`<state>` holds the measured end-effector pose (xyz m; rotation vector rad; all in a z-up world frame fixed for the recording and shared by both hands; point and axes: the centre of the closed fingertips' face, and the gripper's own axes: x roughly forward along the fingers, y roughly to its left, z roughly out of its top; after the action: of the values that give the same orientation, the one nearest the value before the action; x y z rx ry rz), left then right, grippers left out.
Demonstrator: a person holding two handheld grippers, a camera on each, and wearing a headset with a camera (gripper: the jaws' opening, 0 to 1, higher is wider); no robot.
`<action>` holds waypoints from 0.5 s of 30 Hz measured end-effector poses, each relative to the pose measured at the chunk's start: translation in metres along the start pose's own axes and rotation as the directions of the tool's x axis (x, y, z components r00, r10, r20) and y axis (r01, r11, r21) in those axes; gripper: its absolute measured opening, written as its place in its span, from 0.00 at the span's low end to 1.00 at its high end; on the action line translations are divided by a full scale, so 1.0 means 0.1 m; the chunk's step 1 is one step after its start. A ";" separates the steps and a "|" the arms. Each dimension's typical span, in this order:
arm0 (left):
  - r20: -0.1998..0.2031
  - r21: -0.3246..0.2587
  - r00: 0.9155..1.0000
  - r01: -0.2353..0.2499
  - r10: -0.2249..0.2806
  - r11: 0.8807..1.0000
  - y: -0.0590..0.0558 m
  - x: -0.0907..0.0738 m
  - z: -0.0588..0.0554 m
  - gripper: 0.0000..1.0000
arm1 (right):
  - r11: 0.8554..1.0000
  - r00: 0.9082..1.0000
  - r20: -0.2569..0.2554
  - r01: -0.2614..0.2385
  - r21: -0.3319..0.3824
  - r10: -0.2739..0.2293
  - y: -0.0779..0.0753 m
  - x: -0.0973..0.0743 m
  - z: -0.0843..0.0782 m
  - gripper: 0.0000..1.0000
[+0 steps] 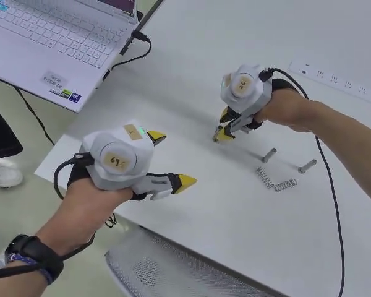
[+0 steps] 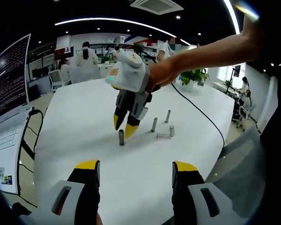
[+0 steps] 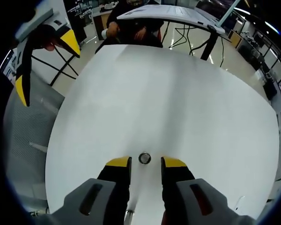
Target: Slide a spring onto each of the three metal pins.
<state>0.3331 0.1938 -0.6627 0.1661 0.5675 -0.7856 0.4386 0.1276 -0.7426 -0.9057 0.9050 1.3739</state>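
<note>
Nearest me, my left gripper (image 1: 171, 159) hangs over the near edge of the white table (image 1: 247, 235). Its yellow-tipped jaws are spread wide with nothing between them.

Further in and to the right, two loose coils lie flat on the tabletop. The left spring (image 1: 264, 177) runs diagonally and the right spring (image 1: 285, 184) lies more crosswise, with their near ends almost meeting.

Just beyond them are two bare pins (image 1: 269, 154) (image 1: 307, 166), short grey metal cylinders. In the left gripper view they stand upright, long axis vertical, near each other but apart.

To their left stands the third pin (image 1: 216, 136), also upright. Its shaft looks ribbed, as if a coil sits around it, though it is too small for me to be sure.

My right gripper (image 1: 224, 125) points down over it. In the right gripper view I look straight down the pin's round top, just ahead of the tips. The jaws stand at a narrow gap and touch nothing.

Farthest away, a laptop (image 1: 55, 37) sits at the table's left corner and a power strip (image 1: 337, 79) lies at the right.
</note>
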 end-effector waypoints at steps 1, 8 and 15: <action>0.000 0.001 1.000 -0.001 0.001 1.000 0.00 -0.01 0.01 0.58 | 1.000 1.000 0.007 0.002 0.008 -0.002 0.01 -0.02 0.00 0.24; 0.003 -0.001 1.000 -0.006 0.006 1.000 -0.03 -0.05 0.00 0.58 | 0.998 0.999 0.040 0.028 0.049 -0.030 0.05 -0.12 -0.02 0.24; 0.012 -0.017 1.000 -0.023 0.023 1.000 -0.02 -0.12 0.00 0.58 | 0.991 0.993 0.086 0.065 0.116 -0.076 0.09 -0.25 -0.04 0.26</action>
<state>0.3250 0.1994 -0.6559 0.1522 0.5596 -0.7592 0.4300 0.1135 -0.7212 -0.7759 0.8647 1.2797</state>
